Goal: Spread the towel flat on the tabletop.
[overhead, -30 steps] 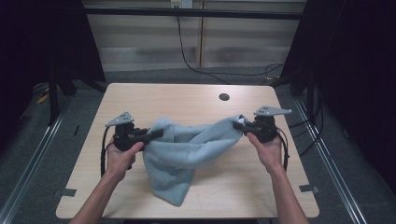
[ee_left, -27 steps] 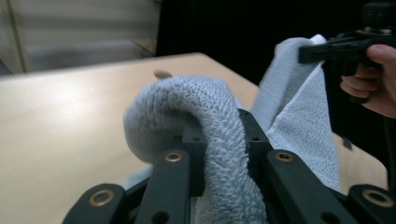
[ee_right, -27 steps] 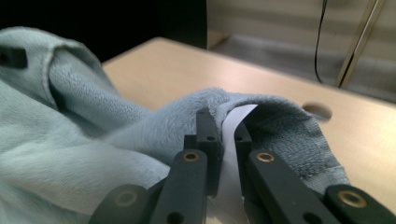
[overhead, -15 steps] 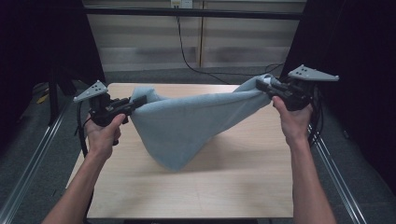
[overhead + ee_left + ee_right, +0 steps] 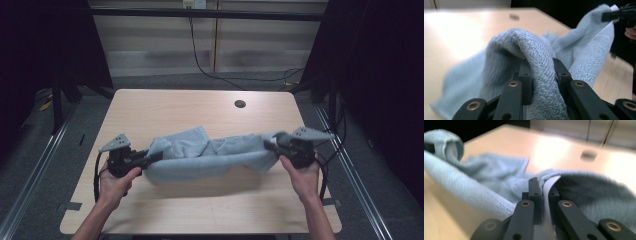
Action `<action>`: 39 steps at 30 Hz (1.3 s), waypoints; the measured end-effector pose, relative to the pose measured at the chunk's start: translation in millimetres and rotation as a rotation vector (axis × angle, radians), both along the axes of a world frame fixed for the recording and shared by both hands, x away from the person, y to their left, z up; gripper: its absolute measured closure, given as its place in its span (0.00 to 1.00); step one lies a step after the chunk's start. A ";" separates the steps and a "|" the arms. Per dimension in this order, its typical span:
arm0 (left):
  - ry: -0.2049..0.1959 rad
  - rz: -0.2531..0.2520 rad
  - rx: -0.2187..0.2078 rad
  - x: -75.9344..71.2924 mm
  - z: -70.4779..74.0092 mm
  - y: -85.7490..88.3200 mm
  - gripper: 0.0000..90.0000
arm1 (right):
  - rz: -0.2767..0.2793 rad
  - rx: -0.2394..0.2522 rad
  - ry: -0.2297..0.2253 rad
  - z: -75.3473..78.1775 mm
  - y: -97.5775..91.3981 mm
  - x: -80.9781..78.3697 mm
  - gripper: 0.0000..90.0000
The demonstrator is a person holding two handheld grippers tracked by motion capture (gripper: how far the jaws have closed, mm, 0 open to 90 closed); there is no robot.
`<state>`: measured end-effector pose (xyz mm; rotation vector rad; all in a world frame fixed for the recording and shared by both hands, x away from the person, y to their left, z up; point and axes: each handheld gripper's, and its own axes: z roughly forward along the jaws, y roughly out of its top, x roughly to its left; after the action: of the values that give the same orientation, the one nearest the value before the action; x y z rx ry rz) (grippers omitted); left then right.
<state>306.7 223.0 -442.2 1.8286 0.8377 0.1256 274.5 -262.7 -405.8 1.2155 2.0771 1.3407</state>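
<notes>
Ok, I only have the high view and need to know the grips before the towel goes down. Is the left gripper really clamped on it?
Observer: Yes. In the left gripper view a thick fold of the light blue towel sits between the left gripper's jaws, which have just been opening a little.
Operator: And the right one?
Observer: The right gripper pinches the towel's hemmed edge, jaws nearly together; a white tag runs between them.
Operator: Is the towel bunched at the right grip?
Observer: No, just a thin edge there; the cloth drapes away on both sides towards the wooden table.
</notes>
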 end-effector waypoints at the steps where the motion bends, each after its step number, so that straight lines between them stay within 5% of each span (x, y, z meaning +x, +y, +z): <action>1: 0.021 -0.008 0.001 -3.5 -7.4 0.8 0.80 | 0.005 0.006 0.032 -11.7 0.0 -5.5 0.95; 4: 0.065 -0.018 0.027 -9.9 -23.1 3.7 0.72 | 0.035 -0.049 0.137 -40.5 5.4 -23.0 0.83; 6: 0.086 -0.008 0.009 -9.6 -24.3 5.4 0.65 | 0.068 -0.039 0.164 -47.9 6.3 -31.7 0.77; 9: 0.064 0.003 -0.014 -8.9 -14.2 5.1 0.56 | 0.068 0.012 0.134 -37.5 1.5 -34.5 0.68; 15: 0.019 0.016 -0.059 -8.0 5.8 10.2 0.50 | 0.068 0.022 0.079 -8.8 2.2 -18.1 0.59; 23: 0.023 0.008 -0.050 -6.5 1.9 2.2 0.48 | 0.065 0.029 0.058 2.5 0.5 -15.7 0.58; 28: 0.085 -0.080 0.044 -5.7 -22.6 -20.2 0.50 | 0.076 -0.012 0.116 -26.0 0.8 18.6 0.66; 30: 0.123 -0.100 0.087 -4.1 -36.0 -26.9 0.55 | 0.090 0.023 0.151 -44.8 3.2 32.6 0.70; 33: 0.145 -0.099 0.149 0.0 -52.0 -31.6 0.61 | 0.116 0.011 0.202 -68.7 16.6 44.4 0.72; 39: 0.132 -0.044 0.171 8.2 -54.9 -22.8 0.64 | 0.179 -0.073 0.289 -93.9 42.1 39.0 0.71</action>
<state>314.8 200.2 -497.1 2.0322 0.9004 0.0500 313.5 -220.5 -499.7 1.2819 2.4647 1.2080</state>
